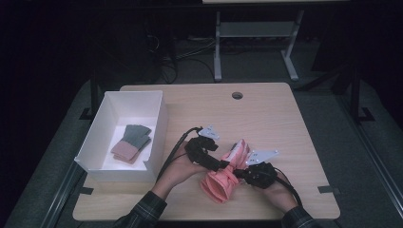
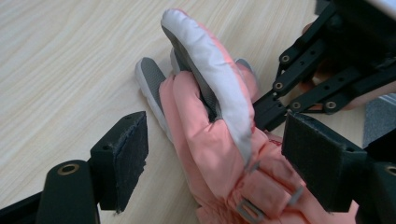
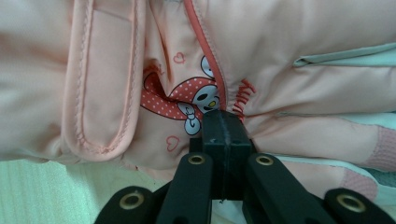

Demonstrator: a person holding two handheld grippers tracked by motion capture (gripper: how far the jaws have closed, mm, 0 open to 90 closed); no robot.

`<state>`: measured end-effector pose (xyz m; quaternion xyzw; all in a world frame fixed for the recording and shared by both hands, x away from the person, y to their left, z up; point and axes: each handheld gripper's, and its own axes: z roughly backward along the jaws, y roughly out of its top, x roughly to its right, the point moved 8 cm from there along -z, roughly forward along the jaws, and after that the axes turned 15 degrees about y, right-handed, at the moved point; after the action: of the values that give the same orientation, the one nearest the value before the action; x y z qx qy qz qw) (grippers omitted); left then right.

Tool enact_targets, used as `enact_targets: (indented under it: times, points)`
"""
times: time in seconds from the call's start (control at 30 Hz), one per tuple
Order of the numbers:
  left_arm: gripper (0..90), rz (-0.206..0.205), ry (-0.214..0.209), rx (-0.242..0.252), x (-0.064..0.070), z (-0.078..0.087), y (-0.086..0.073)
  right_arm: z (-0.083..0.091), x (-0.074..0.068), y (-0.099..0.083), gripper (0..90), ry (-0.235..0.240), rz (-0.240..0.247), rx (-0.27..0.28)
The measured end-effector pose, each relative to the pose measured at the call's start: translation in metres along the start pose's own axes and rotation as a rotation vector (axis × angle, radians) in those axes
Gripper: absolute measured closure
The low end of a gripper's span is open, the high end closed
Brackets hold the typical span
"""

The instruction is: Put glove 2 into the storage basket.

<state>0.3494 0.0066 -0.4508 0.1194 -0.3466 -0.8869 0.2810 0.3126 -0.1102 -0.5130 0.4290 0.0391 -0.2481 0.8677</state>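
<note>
- Black fingers (image 3: 225,140) of the right gripper (image 1: 241,174), low in the right gripper view, are pressed together on a fold of the pink padded glove (image 3: 280,84), just under its printed cartoon face; the pinch seems meant to anchor the glove at its middle
- Left gripper (image 1: 219,164), in its own view, has its fingers (image 2: 123,158) spread wide, one pad at lower left and one at lower right, with the glove between them and neither pad clearly pressing it; it holds nothing, and looks poised to close on the cuff end
- Pink glove lies on the wooden surface (image 1: 266,114) in the lower middle of the high view, its white and grey fingertips curling upward at the top of the left gripper view
- White box (image 1: 157,118) stands at the left of the high view, well apart from the glove; inside lies a folded grey and pink pair of gloves (image 1: 132,141), so I judge this glove is headed there too
</note>
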Motion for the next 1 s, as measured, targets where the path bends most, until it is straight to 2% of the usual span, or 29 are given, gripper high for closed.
enact_targets:
  times: [0.1,0.27,0.47,0.6,0.7,0.83,1.0]
  points:
    - [22.1,0.002,-0.008,-0.016,0.001,-0.006,-0.002,0.0,0.0,0.0,90.0,0.003,-0.002,0.002]
    - [21.7,0.033,-0.044,-0.037,0.004,-0.02,-0.006,0.0,-0.001,0.0,90.0,0.005,-0.01,0.005]
    - [19.0,0.042,-0.062,-0.081,0.004,-0.034,-0.013,0.0,-0.001,-0.001,90.0,0.004,-0.009,0.007]
    - [17.8,0.081,-0.094,-0.099,0.003,-0.04,-0.021,0.0,-0.001,-0.001,90.0,0.004,-0.004,0.006]
    - [17.2,0.087,-0.122,-0.13,0.005,-0.046,-0.025,-0.001,0.0,-0.001,90.0,0.003,-0.002,0.004]
    - [15.1,0.12,-0.169,-0.166,0.005,-0.051,-0.031,-0.001,-0.001,-0.002,90.0,-0.001,-0.001,0.003]
    - [14.0,0.134,-0.187,-0.176,0.007,-0.055,-0.033,-0.002,-0.001,-0.002,90.0,0.003,0.001,0.003]
